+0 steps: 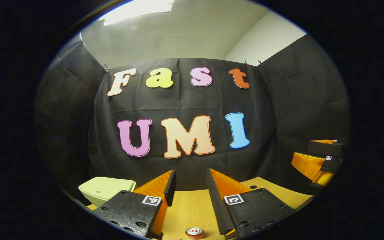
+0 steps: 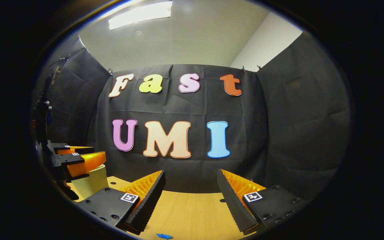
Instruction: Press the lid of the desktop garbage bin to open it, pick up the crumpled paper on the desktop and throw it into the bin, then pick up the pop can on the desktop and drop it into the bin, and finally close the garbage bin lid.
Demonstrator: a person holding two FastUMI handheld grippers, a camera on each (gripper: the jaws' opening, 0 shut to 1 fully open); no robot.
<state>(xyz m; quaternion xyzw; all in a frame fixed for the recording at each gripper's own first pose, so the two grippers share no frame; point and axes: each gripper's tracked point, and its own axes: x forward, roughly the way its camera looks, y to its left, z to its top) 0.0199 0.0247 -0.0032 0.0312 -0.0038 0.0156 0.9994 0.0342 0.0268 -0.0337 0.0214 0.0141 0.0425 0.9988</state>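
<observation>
Both cameras sit low over the wooden desk (image 1: 192, 206), each riding its own gripper and facing the black back wall dead-on, tilted up enough to catch the ceiling. Left gripper view sits left, with the bin (image 1: 107, 189) close on its left. Right gripper view sits right. They share the wall, desk and bin (image 2: 92, 183).

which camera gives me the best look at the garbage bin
The left gripper view: the garbage bin shows its whole closed lid beside the left gripper. In the right gripper view, that gripper covers the bin's top, leaving just part of its wall.
</observation>
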